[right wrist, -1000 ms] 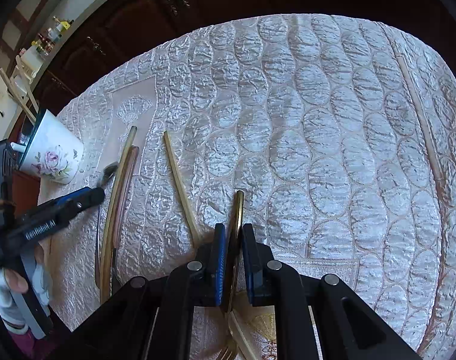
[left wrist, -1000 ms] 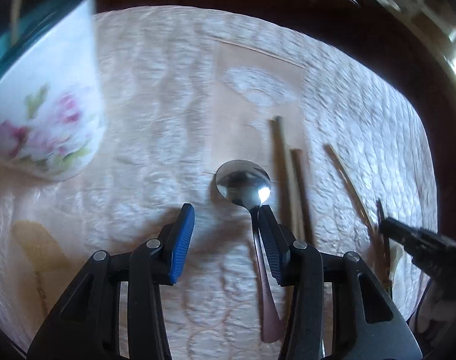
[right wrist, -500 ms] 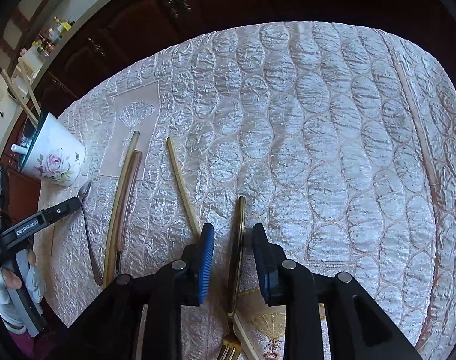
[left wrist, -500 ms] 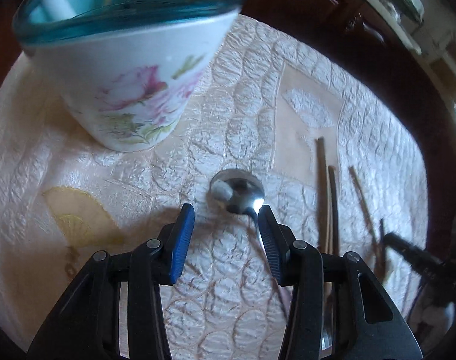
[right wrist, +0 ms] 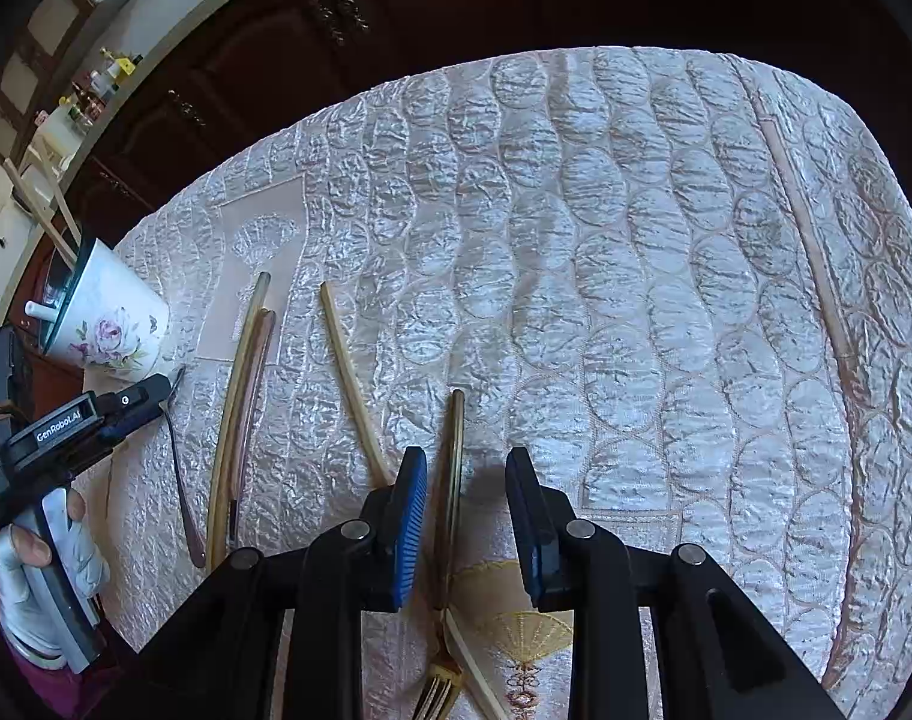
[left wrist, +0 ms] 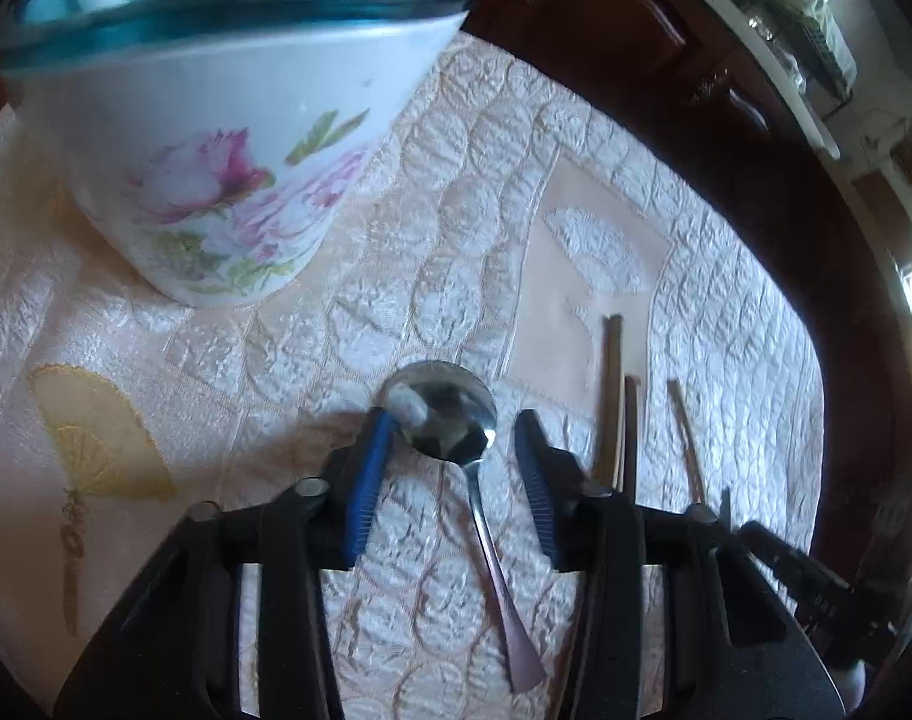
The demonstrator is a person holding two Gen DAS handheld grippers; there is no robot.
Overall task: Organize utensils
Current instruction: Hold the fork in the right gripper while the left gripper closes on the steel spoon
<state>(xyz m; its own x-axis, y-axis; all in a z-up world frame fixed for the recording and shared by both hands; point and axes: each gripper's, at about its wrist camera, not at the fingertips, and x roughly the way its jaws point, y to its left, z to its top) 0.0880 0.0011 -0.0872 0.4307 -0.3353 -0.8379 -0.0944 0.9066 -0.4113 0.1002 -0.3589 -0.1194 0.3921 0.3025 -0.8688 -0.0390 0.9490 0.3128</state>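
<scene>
Left tongs (left wrist: pixel 450 438) are spread wide over the spoon (left wrist: pixel 456 420), one finger on each side of the bowl, nothing gripped. The spoon lies flat on the quilted tabletop (left wrist: pixel 456 276), just in front of the floral mug (left wrist: pixel 216 168). Right tongs (right wrist: pixel 465 504) are released too, hanging over the gold fork (right wrist: pixel 450 480), whose handle runs between the fingers. Chopsticks (right wrist: pixel 240 396) lie between spoon and fork.
</scene>
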